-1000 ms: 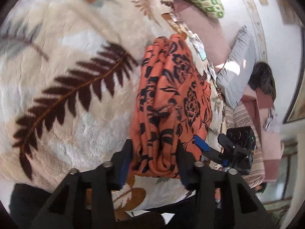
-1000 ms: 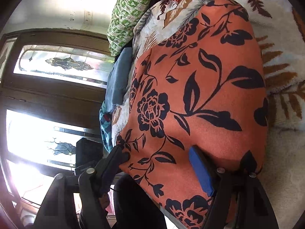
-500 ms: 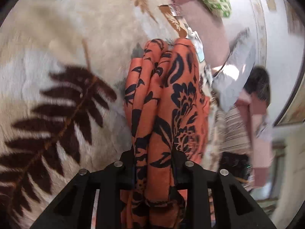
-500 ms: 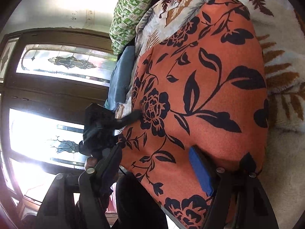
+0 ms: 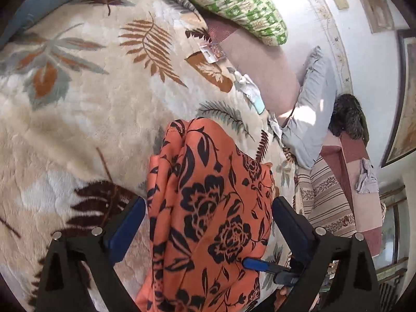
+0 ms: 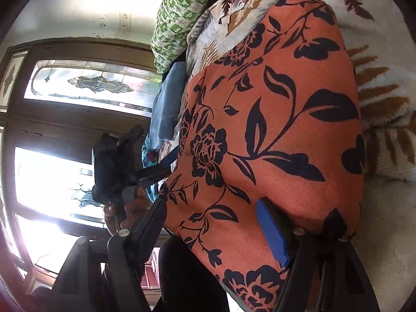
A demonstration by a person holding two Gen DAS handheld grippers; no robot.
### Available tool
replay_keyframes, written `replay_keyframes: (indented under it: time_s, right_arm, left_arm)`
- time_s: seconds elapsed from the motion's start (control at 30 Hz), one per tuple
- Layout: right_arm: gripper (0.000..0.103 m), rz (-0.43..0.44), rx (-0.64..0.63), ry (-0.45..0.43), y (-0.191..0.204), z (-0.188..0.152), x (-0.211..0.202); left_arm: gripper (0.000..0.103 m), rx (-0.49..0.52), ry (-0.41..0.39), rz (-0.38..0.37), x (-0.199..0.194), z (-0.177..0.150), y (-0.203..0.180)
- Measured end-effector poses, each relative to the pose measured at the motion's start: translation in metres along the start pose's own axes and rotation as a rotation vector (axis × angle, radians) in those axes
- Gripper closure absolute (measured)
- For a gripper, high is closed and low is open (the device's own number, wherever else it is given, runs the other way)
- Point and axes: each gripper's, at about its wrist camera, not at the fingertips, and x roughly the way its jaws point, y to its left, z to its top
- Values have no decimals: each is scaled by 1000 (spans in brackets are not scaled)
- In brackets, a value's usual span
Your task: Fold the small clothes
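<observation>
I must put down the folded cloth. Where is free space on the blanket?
Free: the blanket left of the orange cloth, up to the green pillow. Crowded: the right edge, with small items and a grey cushion.

Orange floral garment [image 5: 208,208] on leaf-patterned blanket [image 5: 91,109]

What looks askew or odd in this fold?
The orange floral garment lies bunched in uneven lengthwise ridges on the leaf-print blanket, not flat. The left claw has just opened and straddles it without pressing.
</observation>
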Motion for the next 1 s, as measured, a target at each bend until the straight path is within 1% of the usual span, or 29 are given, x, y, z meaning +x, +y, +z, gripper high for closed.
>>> replay_keyframes:
  time_s: [0.07, 0.13, 0.17, 0.2, 0.23, 0.27, 0.3, 0.33, 0.37, 0.43, 0.47, 0.5, 0.53, 0.57, 0.63, 0.67, 0.7, 0.73, 0.8, 0.87, 0.93, 1.0]
  right_arm:
    - [29, 2, 1, 1, -1, 1, 0]
    - [29, 3, 1, -2, -1, 0, -1]
    - [29, 0, -3, -4, 0, -1, 0]
    - [29, -3, -8, -6, 1, -2, 0]
    - [29, -5, -12, -8, 1, -2, -1]
    - [29, -5, -13, -10, 2, -3, 0]
    - [29, -5, -12, -12, 1, -3, -1]
    - [29, -2, -13, -11, 2, -3, 0]
    - [29, -8, -21, -11, 3, -4, 1]
    - [29, -31, -37, -12, 7, -4, 3]
    - [29, -42, -40, -13, 8, -4, 4]
    - [29, -48, -32, -13, 10, -4, 3]
    - [28, -50, -21, -12, 11, -3, 2]
    - [27, -48, -14, -13, 12, -2, 0]
    - [27, -50, -12, -33, 17, -4, -7]
    - [27, -49, -10, -49, 19, -7, -11]
    - [27, -49, -10, -63, 21, -10, -15]
    - [27, -60, -13, -78, 23, -14, -19]
    - [27, -88, -30, -110, 28, -22, -29]
    - [27, -122, -42, -135, 33, -30, -37]
    - [27, -148, -44, -160, 35, -38, -46]
    - [27, -171, -43, -182, 36, -46, -53]
  left_arm:
    - [5, -52, 68, -10, 23, 15, 8]
    - [6, -94, 124, -26, 41, 21, 19]
    - [7, -104, 119, -39, 45, 19, 25]
    - [10, -108, 100, -59, 42, 14, 29]
    - [66, -104, 79, -81, 39, 15, 30]
    - [79, -113, 92, -56, 40, 14, 32]
    - [80, -148, 92, -58, 43, 9, 38]
    - [80, -146, 90, -44, 43, 7, 42]
    - [79, -129, 88, -6, 50, 6, 41]
    - [76, -183, 96, -23, 56, 6, 50]
    - [72, -190, 99, -15, 55, 6, 48]
    - [63, -153, 91, 16, 49, 7, 40]
    - [62, -95, 64, 64, 39, 6, 26]
    - [53, -29, 28, 111, 27, 4, 13]
    - [21, 100, -49, 203, 4, -8, -14]
    - [18, 162, -97, 273, -7, -15, -28]
    - [18, 226, -146, 330, -19, -24, -37]
    - [17, 284, -177, 377, -27, -31, -46]
    - [17, 354, -200, 488, -37, -45, -55]
    - [17, 394, -217, 549, -42, -57, -59]
    - [17, 413, -217, 609, -43, -66, -61]
    - [17, 428, -221, 627, -42, -74, -62]
